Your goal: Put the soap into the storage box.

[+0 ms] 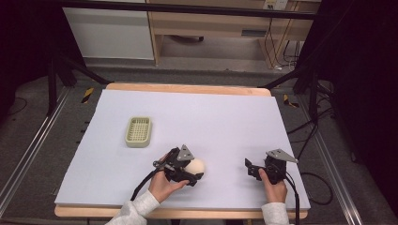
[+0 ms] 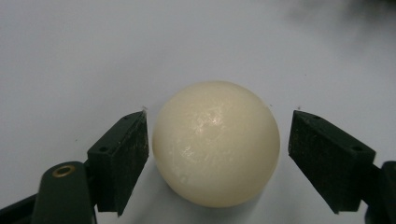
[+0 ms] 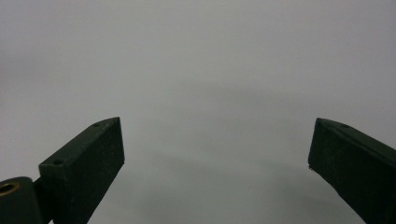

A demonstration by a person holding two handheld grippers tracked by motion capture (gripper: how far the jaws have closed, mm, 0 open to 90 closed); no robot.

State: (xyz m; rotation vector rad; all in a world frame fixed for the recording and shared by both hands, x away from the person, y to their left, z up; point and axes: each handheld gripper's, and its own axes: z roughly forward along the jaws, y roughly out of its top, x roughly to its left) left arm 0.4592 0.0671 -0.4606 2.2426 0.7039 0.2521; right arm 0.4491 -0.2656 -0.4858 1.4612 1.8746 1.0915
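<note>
Cream ball (image 2: 215,143) sits between left gripper's (image 2: 217,154) wide-apart jaws.

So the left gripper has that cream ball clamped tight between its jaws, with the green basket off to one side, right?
Not clamped. In the left gripper view the left gripper has the cream ball between its jaws, but both pads stand clear of it, with gaps either side. The green basket does sit off to one side.
</note>
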